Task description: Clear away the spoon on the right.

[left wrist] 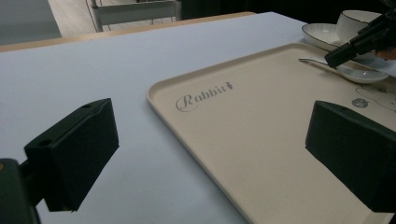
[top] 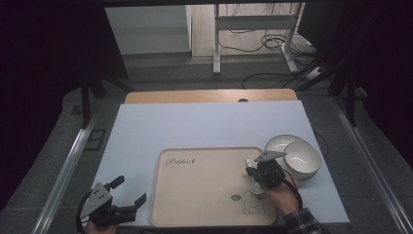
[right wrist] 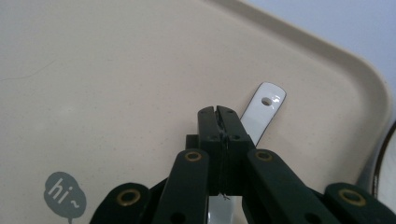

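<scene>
Spoon (top: 254, 183), tray's (top: 204, 195) right edge: right gripper (top: 254, 171) pinched on handle; lift level, clear the rim; left gripper (top: 127, 195) wide, idle by the left edge.

Spoon (top: 254, 184) lying on tray (top: 195, 195), near its right rim; two bowls (top: 294, 155) beside tray, off its far right corner, overlapping

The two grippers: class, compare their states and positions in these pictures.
The left gripper has its fingers spread wide with nothing between them; the right gripper is shut on the white spoon. The left one sits off the tray's left edge over the white table; the right one is over the tray. Both are black and hand-held.
</scene>
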Demonstrator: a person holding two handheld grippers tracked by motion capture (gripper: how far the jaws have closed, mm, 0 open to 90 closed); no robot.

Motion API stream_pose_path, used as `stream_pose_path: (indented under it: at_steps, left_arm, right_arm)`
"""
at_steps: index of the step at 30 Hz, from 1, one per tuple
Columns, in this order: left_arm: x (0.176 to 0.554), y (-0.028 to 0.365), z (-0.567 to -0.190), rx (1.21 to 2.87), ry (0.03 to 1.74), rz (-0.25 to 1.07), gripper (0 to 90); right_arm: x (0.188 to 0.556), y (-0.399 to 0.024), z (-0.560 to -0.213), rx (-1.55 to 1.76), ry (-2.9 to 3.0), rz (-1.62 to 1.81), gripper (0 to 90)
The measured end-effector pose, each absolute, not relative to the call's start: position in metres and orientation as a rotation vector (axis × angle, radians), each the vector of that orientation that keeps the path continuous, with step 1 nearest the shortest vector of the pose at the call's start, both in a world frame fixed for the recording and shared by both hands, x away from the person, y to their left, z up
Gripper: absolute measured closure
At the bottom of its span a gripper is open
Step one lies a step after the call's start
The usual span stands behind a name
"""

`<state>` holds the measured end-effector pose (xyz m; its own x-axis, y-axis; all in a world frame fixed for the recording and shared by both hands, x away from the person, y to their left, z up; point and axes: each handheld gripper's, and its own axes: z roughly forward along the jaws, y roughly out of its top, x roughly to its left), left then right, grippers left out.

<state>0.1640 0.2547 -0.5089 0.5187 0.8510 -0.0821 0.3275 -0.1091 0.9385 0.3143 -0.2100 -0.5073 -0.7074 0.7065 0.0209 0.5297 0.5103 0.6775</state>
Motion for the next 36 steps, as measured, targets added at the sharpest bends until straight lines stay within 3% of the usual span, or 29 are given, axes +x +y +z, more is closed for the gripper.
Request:
stream_pose_path:
  at_steps: [17,20,24,36]
  left_arm:
    - [0.164,0.255,-0.509,1.679,1.010,0.604,2.4]
    - [0.164,0.254,-0.509,1.683,1.009,0.600,2.4]
    - [0.165,0.255,-0.510,1.685,1.010,0.599,2.4]
    - [0.165,0.255,-0.510,1.687,1.011,0.597,2.4]
  right_arm:
    - [0.313,-0.213,-0.505,1.059,2.476,0.997,88.4]
    - [0.312,-0.213,-0.504,1.064,2.461,1.021,76.4]
    - [0.311,-0.216,-0.502,1.084,2.445,1.048,68.3]
    - [0.304,-0.219,-0.496,1.072,2.414,1.069,54.7]
